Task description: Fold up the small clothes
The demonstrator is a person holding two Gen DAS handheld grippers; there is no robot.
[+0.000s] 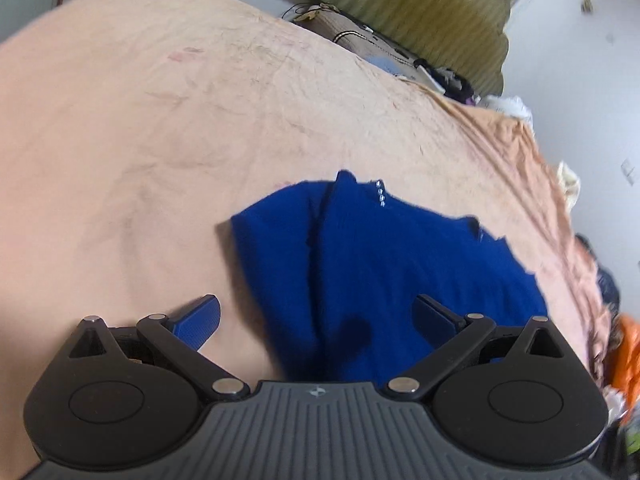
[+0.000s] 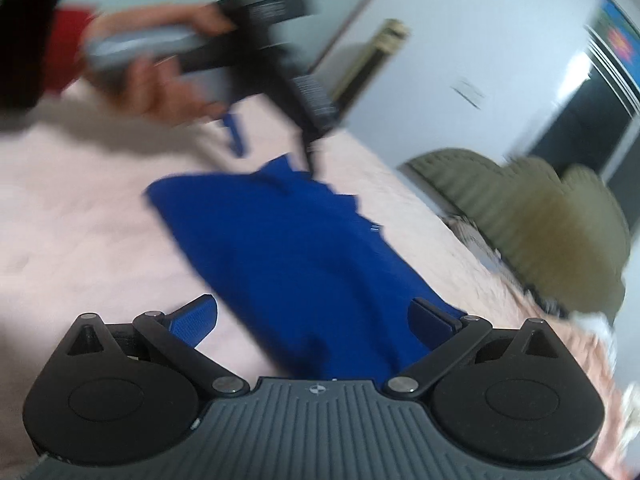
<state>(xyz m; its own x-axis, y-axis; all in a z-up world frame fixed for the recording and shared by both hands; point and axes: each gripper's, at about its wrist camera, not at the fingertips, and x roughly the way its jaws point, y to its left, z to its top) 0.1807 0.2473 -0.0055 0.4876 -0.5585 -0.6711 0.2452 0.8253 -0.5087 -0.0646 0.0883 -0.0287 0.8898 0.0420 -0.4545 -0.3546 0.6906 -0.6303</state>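
Note:
A small royal-blue garment point(image 1: 380, 264) lies partly folded on a peach bedsheet point(image 1: 160, 120). A seam runs down its left part and a few small studs sit near its far edge. My left gripper point(image 1: 316, 316) is open and empty above the garment's near edge, one finger over the sheet, one over the cloth. In the blurred right wrist view the same garment point(image 2: 288, 256) lies on the sheet point(image 2: 80, 240). My right gripper point(image 2: 312, 316) is open and empty over its near end. The left gripper point(image 2: 276, 136), held by a hand, hovers beyond the garment's far end.
An olive ribbed headboard cushion point(image 1: 420, 12) stands at the bed's far edge, with cables and small items point(image 1: 384, 48) beside it. Orange and dark clothes point(image 1: 624, 344) lie off the bed's right side. White walls and a dark doorway point(image 2: 580, 128) lie beyond.

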